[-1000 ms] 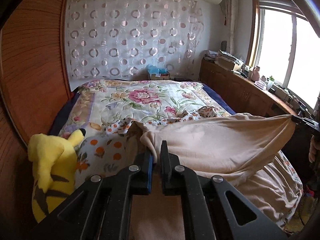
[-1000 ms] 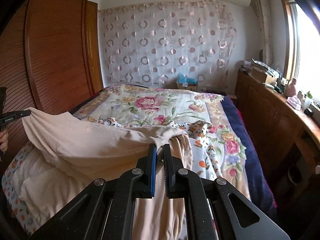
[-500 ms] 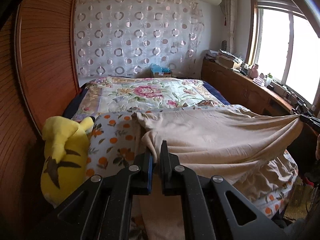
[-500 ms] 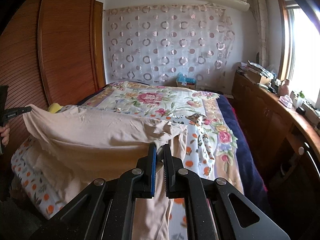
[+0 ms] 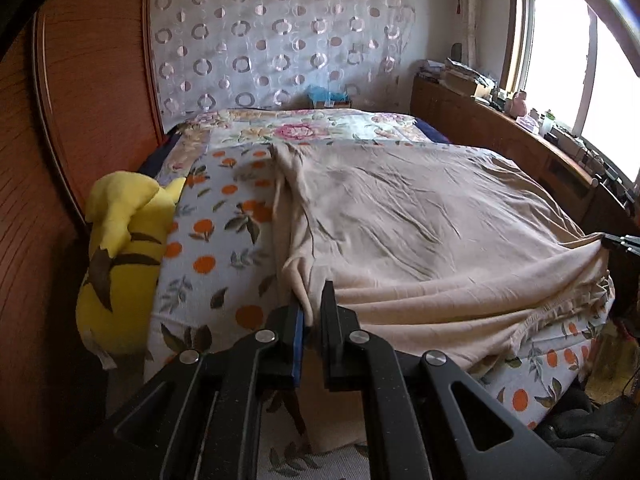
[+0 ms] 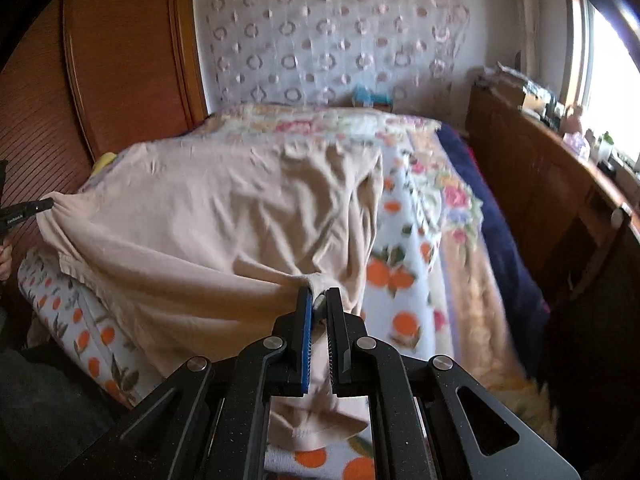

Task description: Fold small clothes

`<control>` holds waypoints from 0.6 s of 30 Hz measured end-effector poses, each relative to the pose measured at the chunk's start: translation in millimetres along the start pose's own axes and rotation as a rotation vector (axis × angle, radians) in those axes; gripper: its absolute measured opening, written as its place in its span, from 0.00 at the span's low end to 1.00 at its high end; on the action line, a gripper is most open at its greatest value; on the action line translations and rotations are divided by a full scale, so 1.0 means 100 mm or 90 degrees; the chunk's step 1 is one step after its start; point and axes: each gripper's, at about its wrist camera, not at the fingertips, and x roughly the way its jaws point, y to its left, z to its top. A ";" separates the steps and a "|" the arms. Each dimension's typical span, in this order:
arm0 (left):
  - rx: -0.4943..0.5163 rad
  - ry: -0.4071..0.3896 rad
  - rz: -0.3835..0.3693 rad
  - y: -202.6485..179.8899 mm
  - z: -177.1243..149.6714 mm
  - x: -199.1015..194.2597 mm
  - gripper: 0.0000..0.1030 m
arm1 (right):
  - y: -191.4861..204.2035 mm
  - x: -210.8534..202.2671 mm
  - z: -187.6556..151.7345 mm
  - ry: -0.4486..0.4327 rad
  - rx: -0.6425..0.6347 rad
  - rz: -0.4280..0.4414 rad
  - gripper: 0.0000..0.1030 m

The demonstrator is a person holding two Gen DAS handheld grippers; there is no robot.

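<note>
You are gripping a beige garment (image 5: 420, 216) at two near corners, one in each tool. Your left gripper (image 5: 311, 312) is clamping a bunched fold of the cloth between its jaws, and your right gripper (image 6: 317, 300) is pinching a gathered corner the same way. The garment is lying spread across the near end of the bed (image 5: 224, 240), wrinkled with long diagonal creases, its near hem drooping over the mattress edge. The fabric is running taut between the two held corners, and a stitched hem is showing along the lower edge. It is resting on an orange-print sheet (image 5: 212, 252), with a floral quilt (image 5: 304, 130) lying beyond it toward the circle-patterned curtain (image 5: 280, 40). A yellow plush toy (image 5: 120, 256) is sitting at the bed's left side, against the wooden wardrobe (image 5: 80, 100).
</note>
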 end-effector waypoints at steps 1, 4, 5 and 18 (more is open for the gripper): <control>-0.003 0.000 -0.003 0.00 -0.01 -0.01 0.07 | 0.00 0.01 -0.02 0.002 -0.002 0.001 0.06; -0.009 0.009 -0.011 0.01 -0.03 -0.02 0.16 | 0.00 0.03 0.02 0.002 -0.010 -0.005 0.06; -0.011 0.010 -0.007 0.01 -0.03 -0.02 0.20 | 0.00 0.02 0.05 -0.001 -0.012 -0.011 0.06; -0.022 0.019 -0.007 -0.02 -0.16 0.03 0.67 | 0.26 -0.04 0.00 -0.064 -0.030 -0.014 0.58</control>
